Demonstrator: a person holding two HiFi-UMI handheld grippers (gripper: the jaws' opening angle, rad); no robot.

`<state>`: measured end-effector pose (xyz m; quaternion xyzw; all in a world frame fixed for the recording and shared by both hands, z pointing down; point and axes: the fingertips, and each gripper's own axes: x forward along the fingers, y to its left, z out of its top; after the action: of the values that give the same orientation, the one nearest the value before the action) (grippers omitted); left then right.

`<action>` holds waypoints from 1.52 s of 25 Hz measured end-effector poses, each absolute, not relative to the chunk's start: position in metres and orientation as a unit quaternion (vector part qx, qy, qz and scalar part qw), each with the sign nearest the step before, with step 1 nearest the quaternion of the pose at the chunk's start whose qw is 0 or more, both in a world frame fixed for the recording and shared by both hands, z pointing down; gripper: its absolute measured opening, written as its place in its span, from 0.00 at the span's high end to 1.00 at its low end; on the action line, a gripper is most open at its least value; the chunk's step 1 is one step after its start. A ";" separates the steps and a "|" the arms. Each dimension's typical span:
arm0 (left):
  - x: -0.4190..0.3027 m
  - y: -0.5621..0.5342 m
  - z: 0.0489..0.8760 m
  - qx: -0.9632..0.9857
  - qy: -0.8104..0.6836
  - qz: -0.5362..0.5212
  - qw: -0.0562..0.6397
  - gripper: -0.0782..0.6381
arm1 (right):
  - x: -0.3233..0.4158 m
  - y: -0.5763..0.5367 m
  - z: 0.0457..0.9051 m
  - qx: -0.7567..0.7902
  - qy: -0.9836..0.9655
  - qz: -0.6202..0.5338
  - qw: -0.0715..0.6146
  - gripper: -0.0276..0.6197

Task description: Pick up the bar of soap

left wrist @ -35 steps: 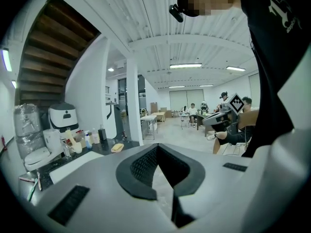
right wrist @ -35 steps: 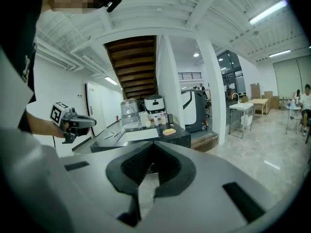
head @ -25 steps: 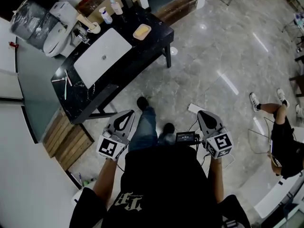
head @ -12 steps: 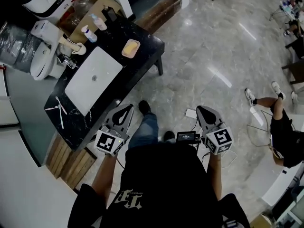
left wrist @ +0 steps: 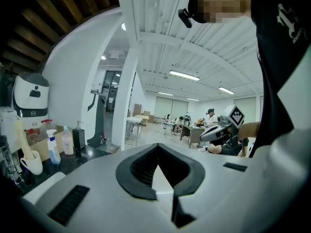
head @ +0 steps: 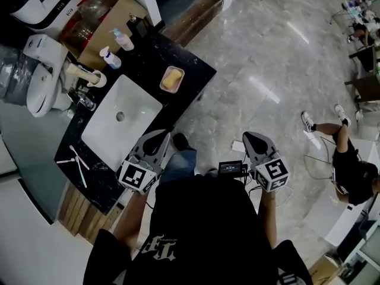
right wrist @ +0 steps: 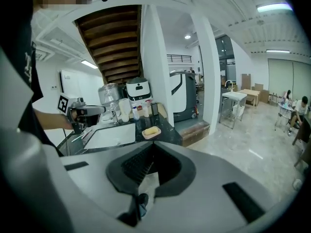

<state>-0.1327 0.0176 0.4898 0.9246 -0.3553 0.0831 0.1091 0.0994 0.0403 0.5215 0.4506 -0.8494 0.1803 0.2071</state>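
Soap (head: pixel 173 79) lies in a dish (head: pixel 164 87) on the black counter (head: pixel 199 70). It is right of the sink (head: pixel 104 136), near the front edge and toward the right corner. The left gripper (head: pixel 155 142) is at the front edge by the sink, fingers pressed together, empty. The right gripper (head: pixel 253 141) is off the counter over the floor, fingers likewise together on nothing. Both are well apart from the soap.

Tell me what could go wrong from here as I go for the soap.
The left gripper and right gripper are both shut and empty. Reaching in that way would likely shove the bar of soap rather than grip it. The soap dish sits near the black counter's edge, so a nudge might slide it off. The soap may also slip between the jaws.
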 end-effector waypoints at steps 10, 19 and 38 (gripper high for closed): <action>-0.163 -0.020 0.511 0.934 -0.328 0.069 0.124 0.89 | 0.044 0.009 0.530 0.440 -0.843 0.172 0.256 0.94; -0.185 -0.028 0.521 0.929 -0.336 0.065 0.143 0.89 | 0.025 -0.023 0.528 0.445 -0.842 0.166 0.255 0.94; -0.143 -0.088 0.525 0.906 -0.385 0.090 0.152 0.89 | 0.051 -0.121 0.538 0.379 -0.886 0.143 0.228 0.94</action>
<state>-0.1431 -0.0881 0.5249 0.9061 -0.3846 0.0895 0.1520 0.0506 -0.1212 0.5377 0.3787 -0.8856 0.1430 0.2276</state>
